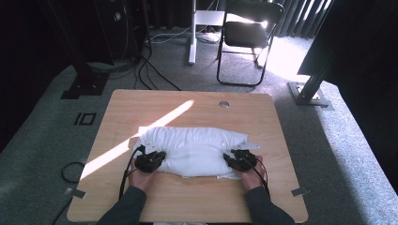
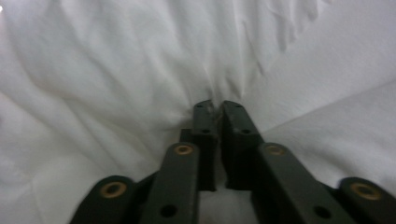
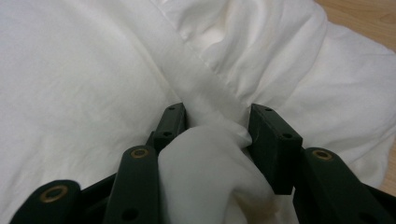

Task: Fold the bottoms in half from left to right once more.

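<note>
A plump white pillow in a white case [image 1: 192,150] lies across the middle of the wooden table [image 1: 141,105]. My left gripper [image 1: 157,157] is at the pillow's near left corner. In the left gripper view its jaws [image 2: 216,109] stand almost together, pinching a thin fold of the white fabric [image 2: 116,70]. My right gripper [image 1: 233,160] is at the near right corner. In the right gripper view it [image 3: 215,123] is shut on a thick bunch of the white fabric [image 3: 205,168] that bulges up between the jaws. A flat hem band [image 3: 187,74] runs diagonally ahead of them.
A round cable hole [image 1: 224,104] sits near the table's far edge, and a sunlit stripe crosses the left half. Beyond the table stand a black folding chair [image 1: 248,33] and a white post [image 1: 191,33]. Cables [image 1: 155,75] lie on the grey carpet.
</note>
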Demonstrator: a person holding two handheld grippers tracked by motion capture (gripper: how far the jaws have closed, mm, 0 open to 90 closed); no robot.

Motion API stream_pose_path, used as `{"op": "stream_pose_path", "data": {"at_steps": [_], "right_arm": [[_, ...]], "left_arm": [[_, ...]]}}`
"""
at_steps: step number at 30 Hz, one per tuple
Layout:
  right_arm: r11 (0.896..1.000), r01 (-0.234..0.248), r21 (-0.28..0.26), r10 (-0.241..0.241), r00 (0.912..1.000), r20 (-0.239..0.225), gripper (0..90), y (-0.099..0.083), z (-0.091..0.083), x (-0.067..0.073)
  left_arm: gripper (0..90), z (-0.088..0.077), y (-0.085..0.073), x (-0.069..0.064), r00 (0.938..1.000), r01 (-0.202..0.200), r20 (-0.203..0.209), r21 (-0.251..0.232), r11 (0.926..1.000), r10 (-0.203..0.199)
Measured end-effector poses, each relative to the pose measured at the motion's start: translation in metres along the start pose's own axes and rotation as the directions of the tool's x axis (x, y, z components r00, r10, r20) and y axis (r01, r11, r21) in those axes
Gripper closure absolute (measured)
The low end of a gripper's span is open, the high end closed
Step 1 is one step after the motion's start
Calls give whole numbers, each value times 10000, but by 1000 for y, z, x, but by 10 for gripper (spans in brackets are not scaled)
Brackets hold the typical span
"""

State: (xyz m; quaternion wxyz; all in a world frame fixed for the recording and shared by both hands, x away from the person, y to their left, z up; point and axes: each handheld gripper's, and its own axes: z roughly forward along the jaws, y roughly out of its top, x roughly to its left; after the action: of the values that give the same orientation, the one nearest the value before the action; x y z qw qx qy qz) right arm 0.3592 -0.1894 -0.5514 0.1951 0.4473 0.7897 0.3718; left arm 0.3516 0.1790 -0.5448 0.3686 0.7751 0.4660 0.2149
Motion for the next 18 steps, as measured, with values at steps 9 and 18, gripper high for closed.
{"op": "stream_pose_path", "data": {"at_steps": [9, 18], "right_arm": [[10000, -70, -22, 70, 9999, -147, 568, 0, 2, -4], [10000, 0, -42, -1, 9999, -168, 568, 0, 2, -4]], "left_arm": [[97, 10, 7, 39, 9600, 2223, -1869, 548, 9734, -2087], [21, 15, 0, 42, 9460, 2561, -2231, 698, 9641, -2351]]}}
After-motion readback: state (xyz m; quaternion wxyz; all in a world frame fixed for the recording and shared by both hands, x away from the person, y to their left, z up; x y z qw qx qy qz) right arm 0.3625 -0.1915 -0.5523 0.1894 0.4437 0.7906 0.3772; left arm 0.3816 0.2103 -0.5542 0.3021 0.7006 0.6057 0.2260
